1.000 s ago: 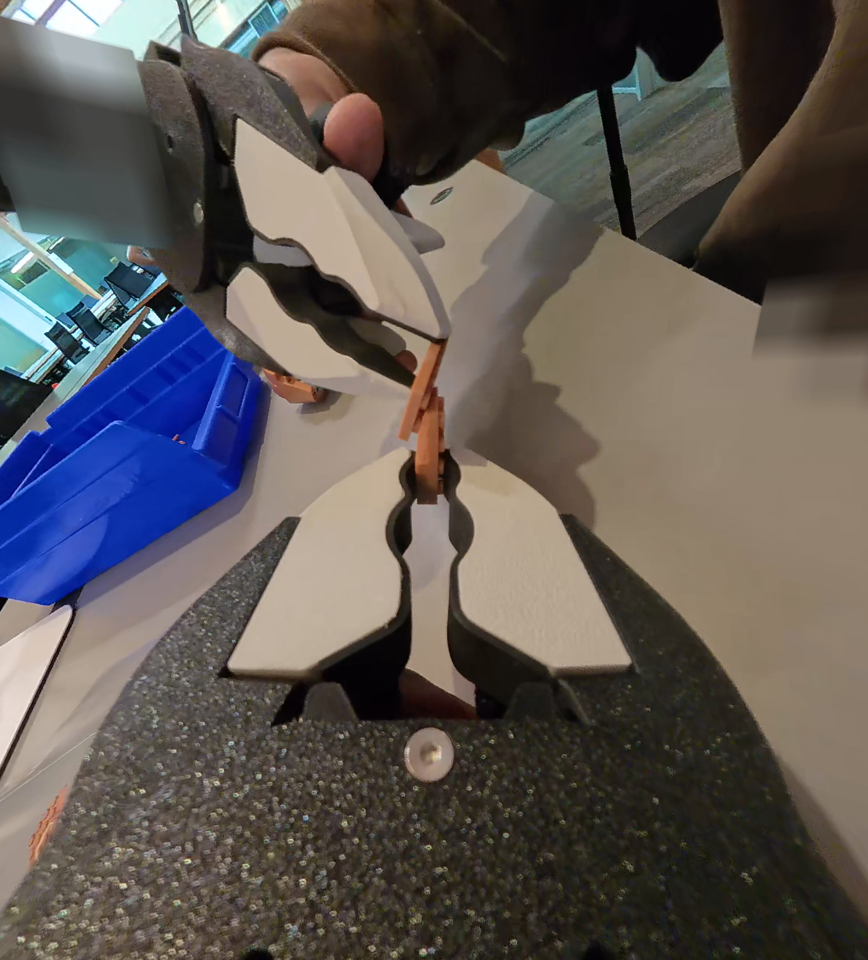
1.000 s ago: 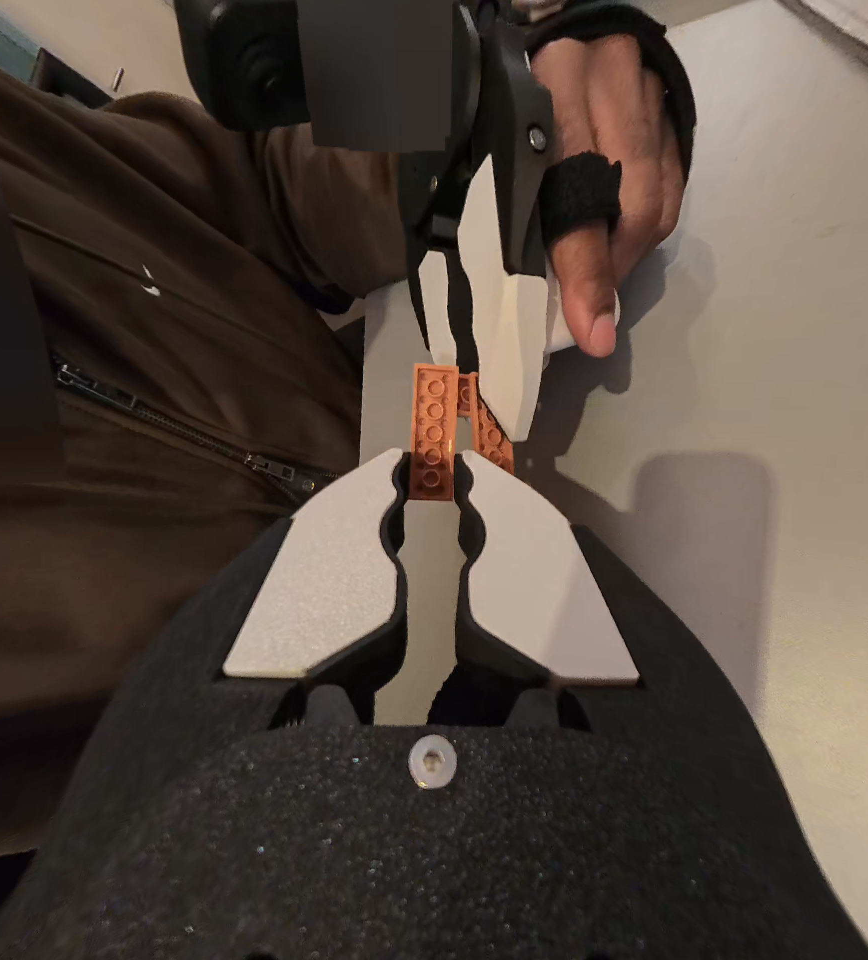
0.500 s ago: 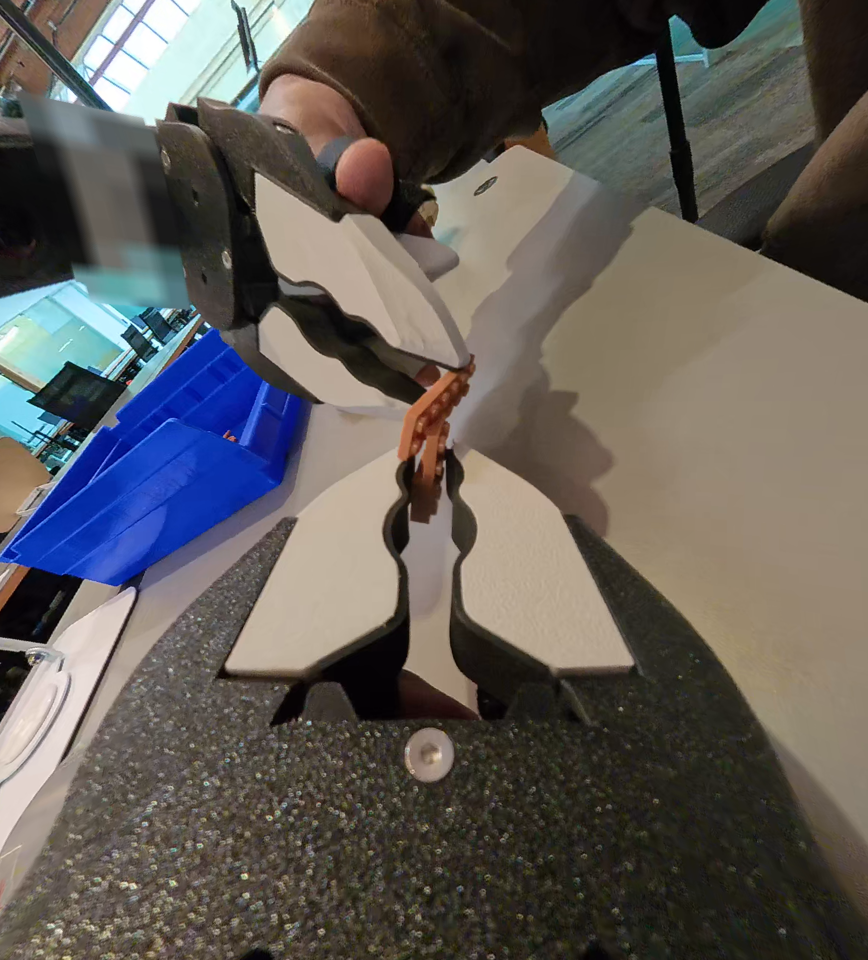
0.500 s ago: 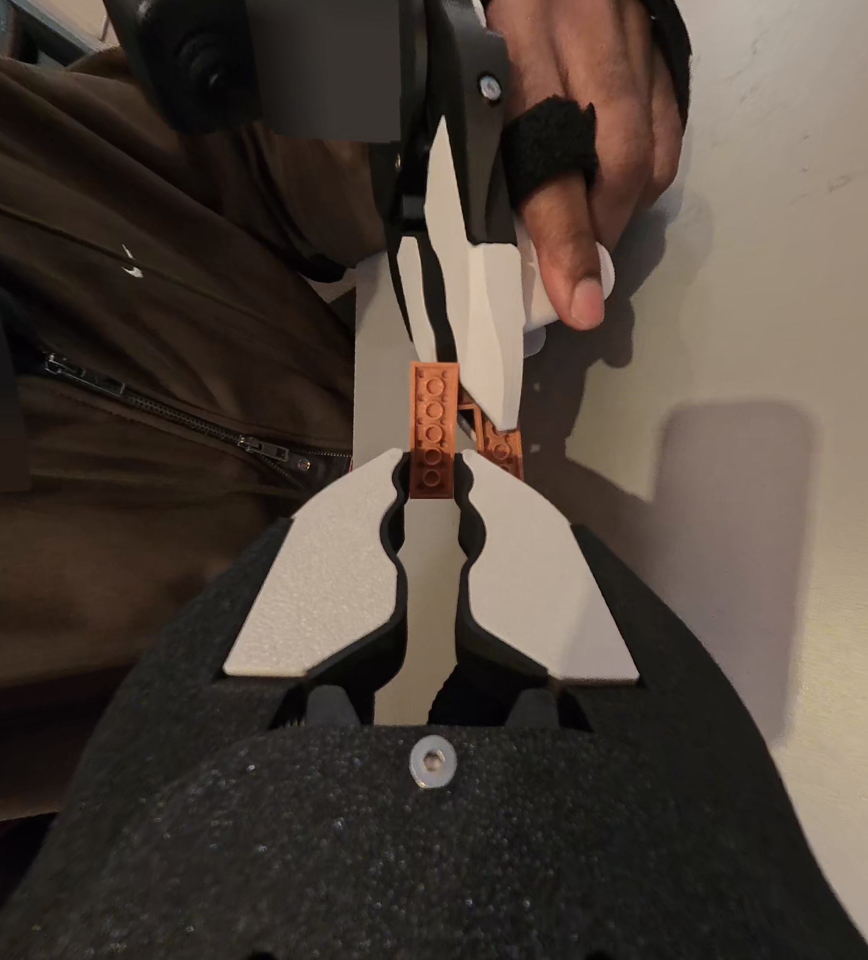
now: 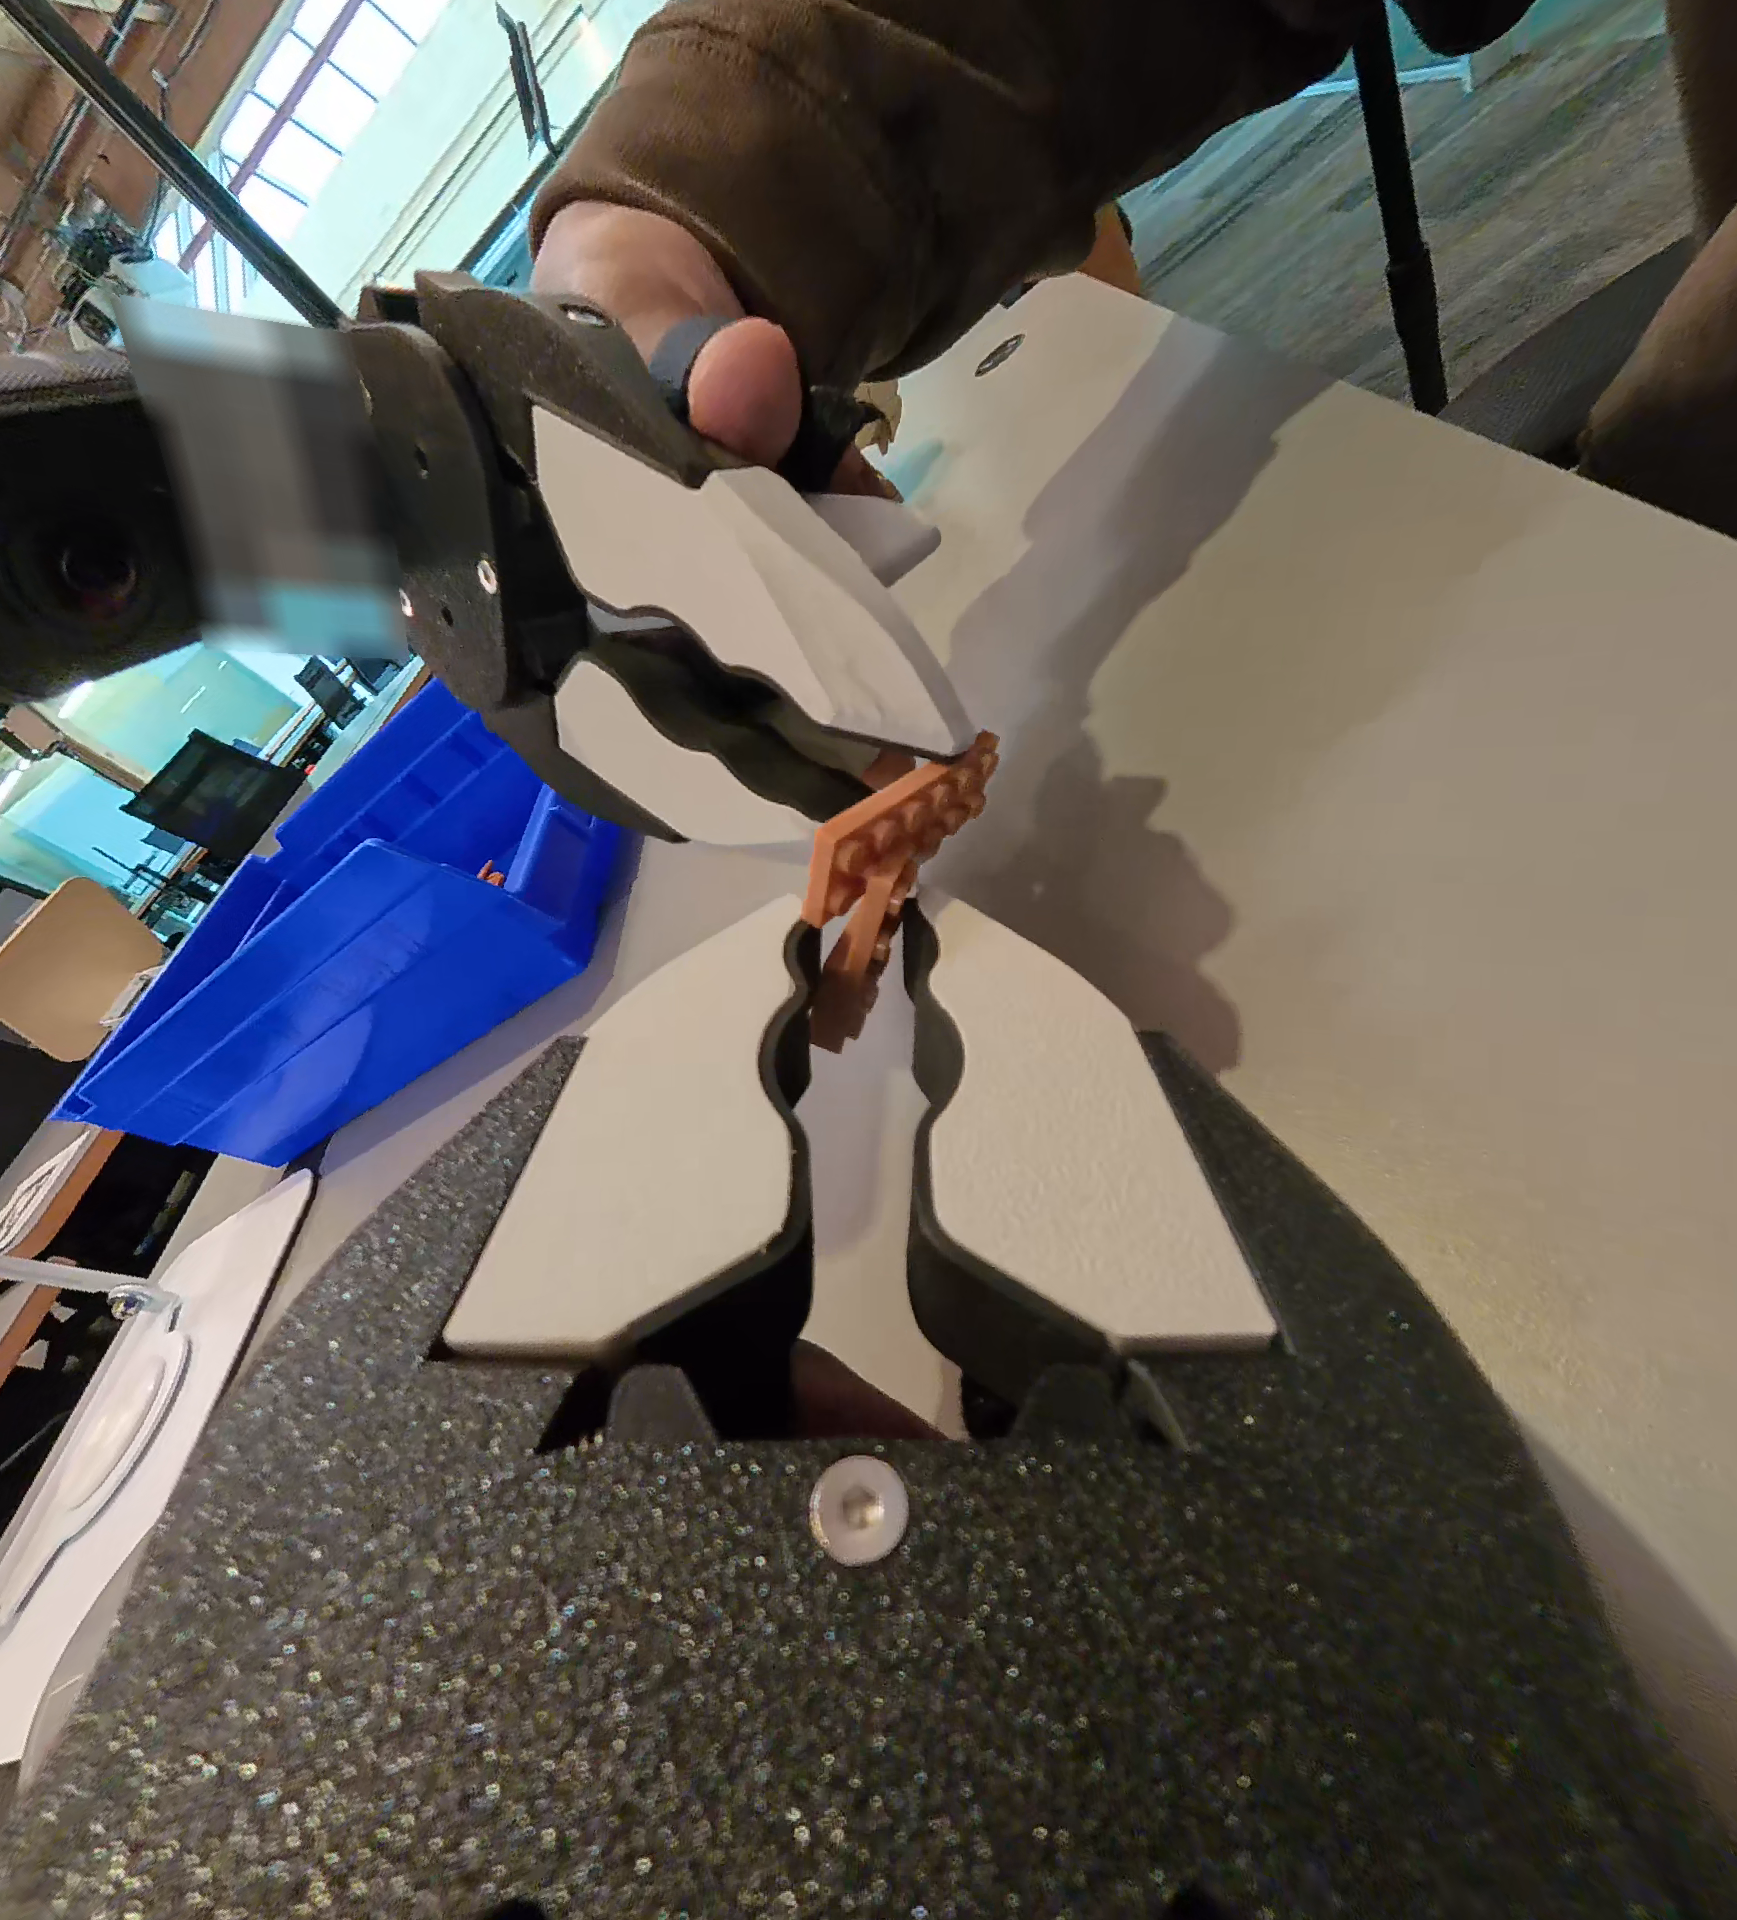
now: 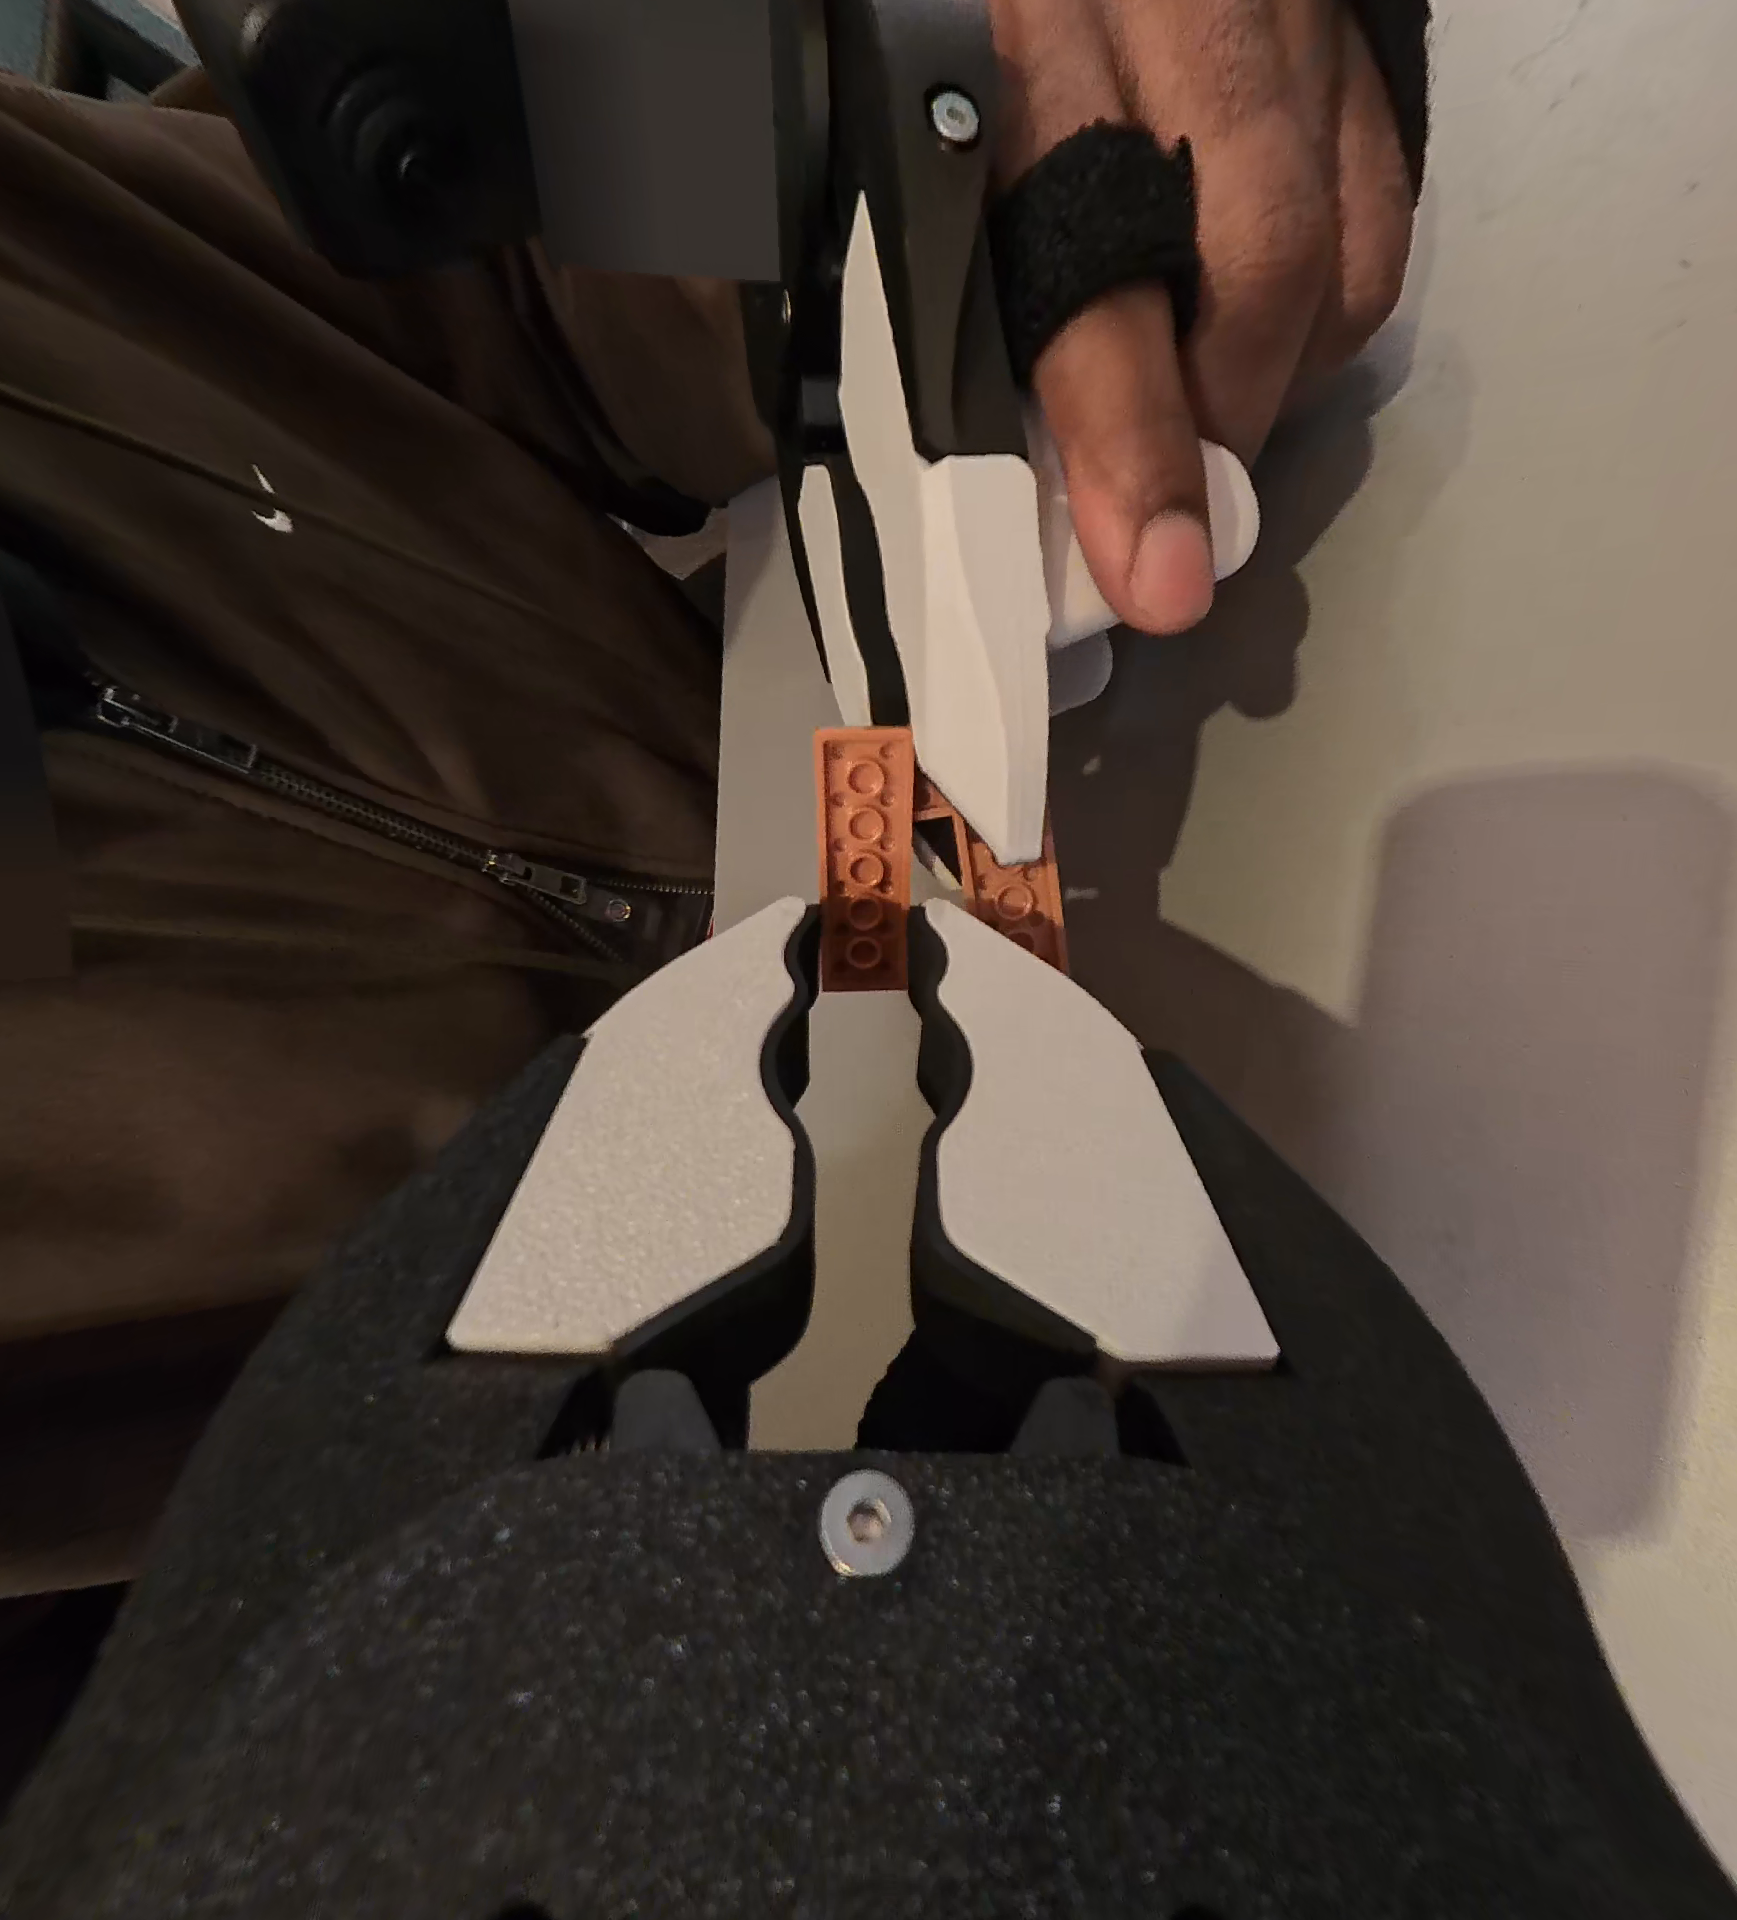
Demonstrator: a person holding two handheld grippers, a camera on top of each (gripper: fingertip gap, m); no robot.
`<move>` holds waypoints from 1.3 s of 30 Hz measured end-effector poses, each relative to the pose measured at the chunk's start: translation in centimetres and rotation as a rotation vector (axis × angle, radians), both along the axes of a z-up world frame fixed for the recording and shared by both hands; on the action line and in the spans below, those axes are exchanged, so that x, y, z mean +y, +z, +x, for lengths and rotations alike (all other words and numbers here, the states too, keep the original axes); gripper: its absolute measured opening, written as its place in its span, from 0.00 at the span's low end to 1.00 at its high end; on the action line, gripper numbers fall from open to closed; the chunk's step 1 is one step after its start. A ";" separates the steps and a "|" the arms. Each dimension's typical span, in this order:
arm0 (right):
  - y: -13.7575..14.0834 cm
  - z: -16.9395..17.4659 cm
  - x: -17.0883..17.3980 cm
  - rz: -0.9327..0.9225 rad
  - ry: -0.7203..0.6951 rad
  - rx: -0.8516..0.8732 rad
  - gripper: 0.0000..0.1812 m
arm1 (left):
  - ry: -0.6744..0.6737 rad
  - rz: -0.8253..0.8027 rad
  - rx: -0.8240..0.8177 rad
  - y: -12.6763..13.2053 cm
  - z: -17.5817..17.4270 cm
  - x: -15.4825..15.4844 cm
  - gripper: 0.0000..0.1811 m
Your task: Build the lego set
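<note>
My left gripper (image 5: pixel 853 920) is shut on the end of an orange lego plate (image 5: pixel 843 987), held on edge above the white table (image 5: pixel 1466 831). My right gripper (image 6: pixel 864 914) is shut on a second orange plate (image 6: pixel 864 831), studs facing its camera. In the left wrist view the right gripper (image 5: pixel 937 758) reaches in from the upper left, and its plate (image 5: pixel 905 821) lies across the tip of mine, touching it. In the right wrist view the left gripper (image 6: pixel 989 821) comes down from above, holding its plate (image 6: pixel 1020 899) just right of the second plate.
Blue bins (image 5: pixel 355 966) stand on the table to the left. A white sheet (image 5: pixel 168 1351) and a clear plastic piece lie at the near left edge. The person's brown jacket (image 6: pixel 272 727) fills the left of the right wrist view.
The right gripper's plate has turned flatter, so its studs now show in the left wrist view. Both grippers have stayed shut with the plates held together.
</note>
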State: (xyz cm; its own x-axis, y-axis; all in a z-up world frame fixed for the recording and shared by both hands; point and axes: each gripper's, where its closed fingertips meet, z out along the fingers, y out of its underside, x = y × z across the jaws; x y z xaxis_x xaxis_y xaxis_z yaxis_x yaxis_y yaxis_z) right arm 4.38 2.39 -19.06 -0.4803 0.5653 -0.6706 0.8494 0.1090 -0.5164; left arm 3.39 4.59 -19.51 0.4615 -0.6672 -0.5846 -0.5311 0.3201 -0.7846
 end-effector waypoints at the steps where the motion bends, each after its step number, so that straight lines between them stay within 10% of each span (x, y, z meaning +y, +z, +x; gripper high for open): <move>1: 0.0 0.0 0.0 0.000 0.004 -0.002 0.09 | 0.001 0.003 0.002 0.0 0.0 0.0 0.08; 39: -1.8 0.9 -0.5 -0.076 0.035 -0.108 0.09 | 0.021 0.008 0.050 -1.3 0.6 0.3 0.11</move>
State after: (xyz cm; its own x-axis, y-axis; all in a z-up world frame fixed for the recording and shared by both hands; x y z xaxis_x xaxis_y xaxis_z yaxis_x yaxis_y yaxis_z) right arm 5.31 1.90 -20.91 -0.4215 0.4953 -0.7597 0.8969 0.1039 -0.4299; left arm 4.03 4.91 -20.81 0.4453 -0.6526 -0.6131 -0.5766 0.3148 -0.7539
